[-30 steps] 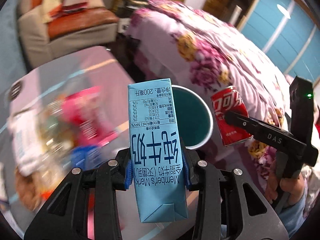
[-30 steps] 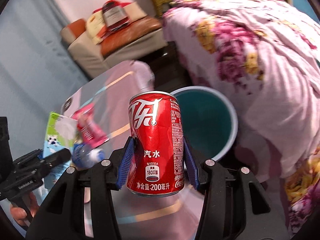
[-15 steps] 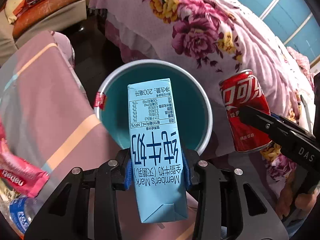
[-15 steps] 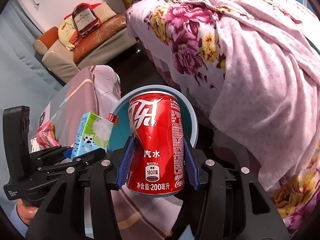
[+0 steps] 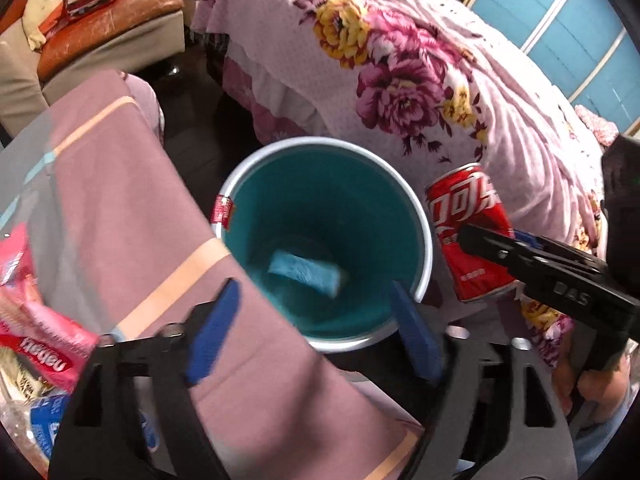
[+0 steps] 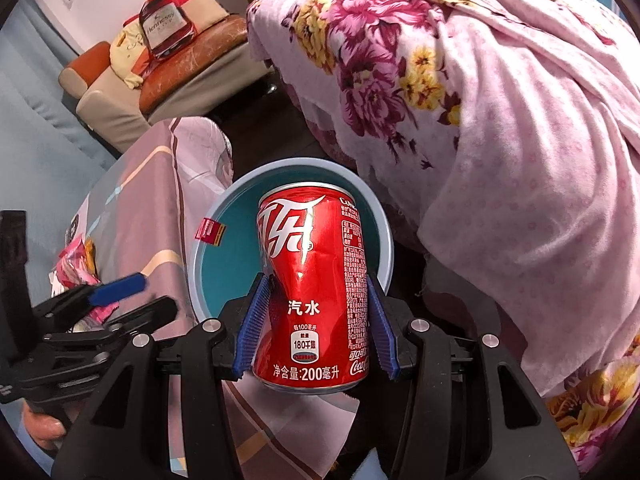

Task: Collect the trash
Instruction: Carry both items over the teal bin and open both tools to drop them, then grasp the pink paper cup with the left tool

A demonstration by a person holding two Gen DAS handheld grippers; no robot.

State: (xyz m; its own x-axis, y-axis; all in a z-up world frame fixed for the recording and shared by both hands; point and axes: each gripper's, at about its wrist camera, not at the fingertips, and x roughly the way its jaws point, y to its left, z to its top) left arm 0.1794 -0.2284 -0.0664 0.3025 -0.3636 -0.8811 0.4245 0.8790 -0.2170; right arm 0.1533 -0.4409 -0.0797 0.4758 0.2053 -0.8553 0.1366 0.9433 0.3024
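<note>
I take the step in hand to be the drop into the teal bin (image 5: 427, 236), my landmark here: my left gripper (image 5: 316, 328) hangs just above its near rim with the jaws opening, nothing between the blue pads (image 5: 212, 334), and the light-blue milk carton (image 5: 305, 273) lies on its side at the bottom of the bin. My right gripper (image 6: 316, 332) is clamped partway on the red cola can (image 6: 314, 304), pads pressing both sides, the can dented and upright over the bin's mouth. Next, I judge, the right jaws must open with the can squarely inside the rim so it doesn't clip the edge. Left of the bin is a table under a mauve striped cloth (image 5: 120, 208) with pink snack wrappers (image 5: 36, 340) left on it; behind the bin a bed with a floral cover (image 5: 400, 80), and beyond, a sofa (image 5: 100, 36).
</note>
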